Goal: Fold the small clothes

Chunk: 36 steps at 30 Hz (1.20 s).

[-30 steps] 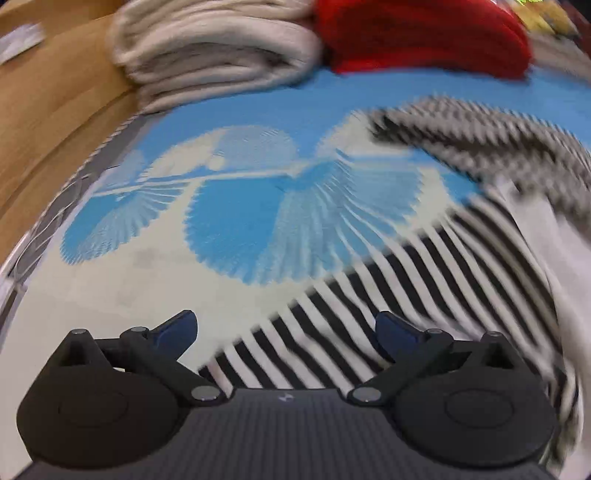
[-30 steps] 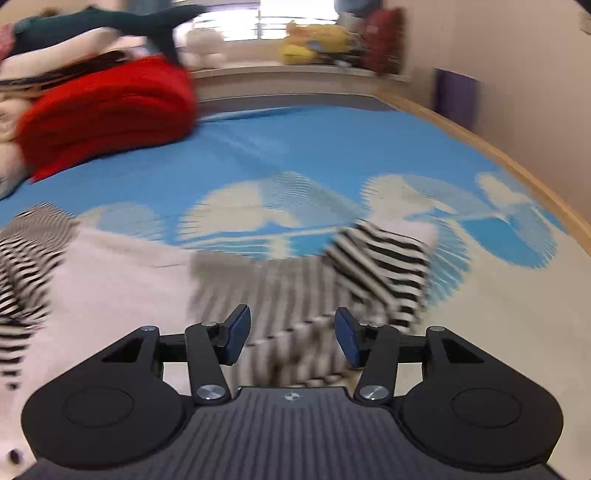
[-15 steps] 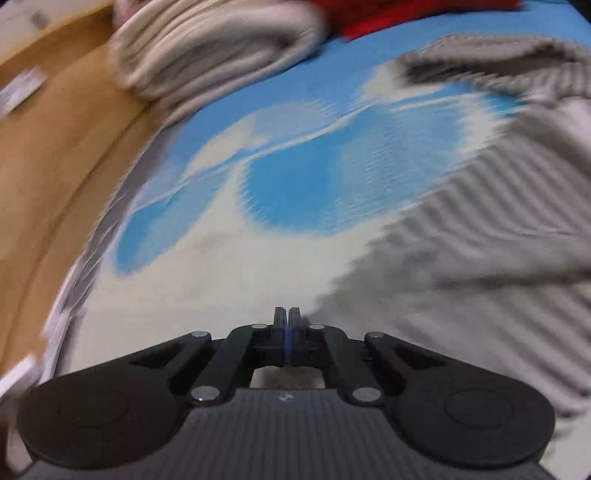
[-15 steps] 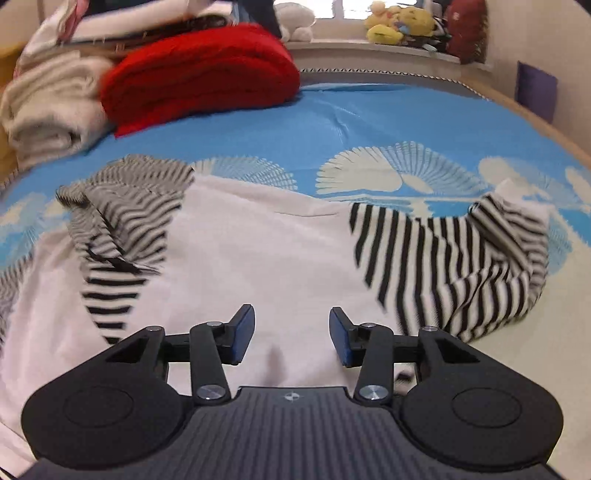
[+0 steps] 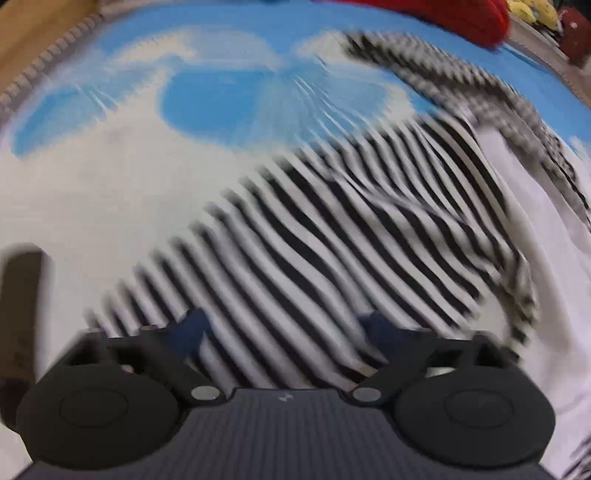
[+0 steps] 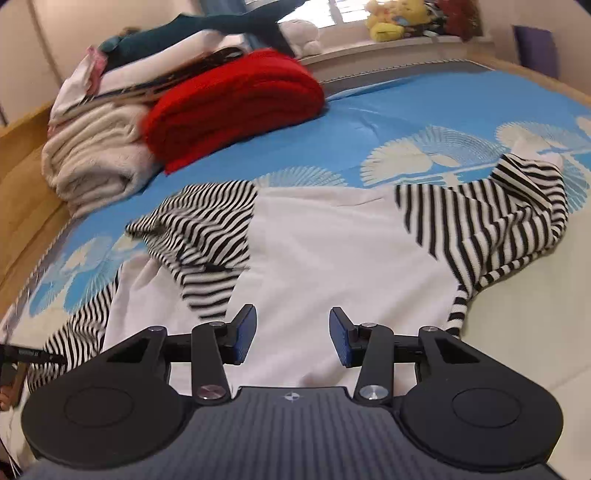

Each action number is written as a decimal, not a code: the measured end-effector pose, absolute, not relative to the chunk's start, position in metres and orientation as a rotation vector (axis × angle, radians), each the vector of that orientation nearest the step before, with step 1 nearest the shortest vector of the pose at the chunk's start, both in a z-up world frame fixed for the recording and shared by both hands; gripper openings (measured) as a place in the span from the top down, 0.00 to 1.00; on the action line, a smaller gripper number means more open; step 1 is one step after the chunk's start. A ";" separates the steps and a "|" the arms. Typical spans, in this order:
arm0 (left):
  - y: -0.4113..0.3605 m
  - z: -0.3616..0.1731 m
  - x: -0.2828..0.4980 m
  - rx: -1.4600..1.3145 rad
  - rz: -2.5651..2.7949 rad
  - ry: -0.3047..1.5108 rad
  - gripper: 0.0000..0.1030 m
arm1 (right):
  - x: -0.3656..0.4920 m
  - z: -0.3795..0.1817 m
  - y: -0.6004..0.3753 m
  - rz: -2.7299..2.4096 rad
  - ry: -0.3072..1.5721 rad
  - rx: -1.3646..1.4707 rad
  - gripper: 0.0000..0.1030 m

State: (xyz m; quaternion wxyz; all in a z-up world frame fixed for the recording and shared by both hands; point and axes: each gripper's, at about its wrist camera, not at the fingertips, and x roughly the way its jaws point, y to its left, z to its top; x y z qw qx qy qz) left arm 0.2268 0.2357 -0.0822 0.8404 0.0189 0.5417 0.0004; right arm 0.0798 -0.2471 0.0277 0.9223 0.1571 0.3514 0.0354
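Observation:
A small top with a white body (image 6: 332, 251) and black-and-white striped sleeves lies spread on the blue and cream bed cover (image 6: 424, 107). Its left sleeve (image 6: 199, 229) is bunched and folded over; its right sleeve (image 6: 509, 214) is crumpled at the right. My right gripper (image 6: 291, 336) is open and empty, just above the white hem. In the blurred left wrist view, my left gripper (image 5: 284, 328) is open over the striped sleeve (image 5: 351, 236), holding nothing.
A folded red blanket (image 6: 236, 103) and a stack of cream towels (image 6: 96, 158) with more clothes sit at the bed's far left. Plush toys (image 6: 391, 18) line the windowsill. A wooden bed frame (image 6: 18, 147) runs along the left.
My left gripper was shut half a second ago and has opened again over the striped sleeve. My right gripper stayed open and pulled back, showing the whole top.

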 end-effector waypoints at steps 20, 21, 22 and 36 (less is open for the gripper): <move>0.244 -0.024 0.194 0.096 0.179 0.907 0.41 | 0.079 0.025 -0.269 0.094 0.751 0.324 0.55; 0.241 -0.016 0.187 0.055 0.158 0.890 0.36 | 0.075 0.025 -0.277 0.091 0.749 0.341 0.55; 0.236 -0.008 0.183 0.005 0.117 0.877 0.32 | 0.070 0.025 -0.288 0.093 0.750 0.371 0.55; 0.114 -0.062 0.038 -0.225 -0.416 1.231 0.18 | -0.049 -0.028 -0.386 0.097 0.851 0.692 0.42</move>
